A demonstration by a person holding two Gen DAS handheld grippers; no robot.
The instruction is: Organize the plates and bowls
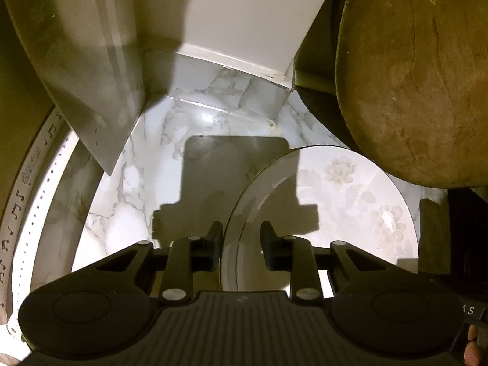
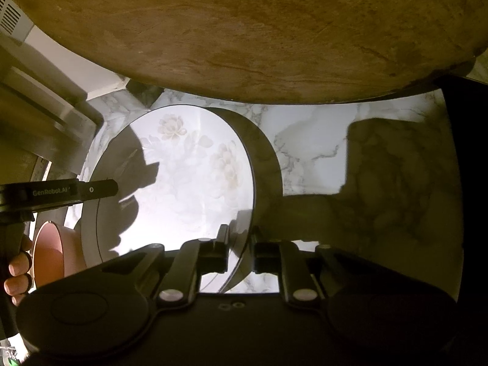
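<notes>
Marble counter (image 1: pixel 143 183) fills the ground under both grippers. Left gripper (image 1: pixel 241 235) straddles the near rim of a floral plate (image 1: pixel 350 201), its jaws narrow, though whether the pads press the rim I cannot tell. Right gripper (image 2: pixel 241 241) is clamped on the same plate's (image 2: pixel 189 167) opposite rim. That plate lies on the counter, between the two. A wooden board (image 2: pixel 244 30) leans close behind. A pink bowl (image 2: pixel 48 253) sits just beside the plate.
</notes>
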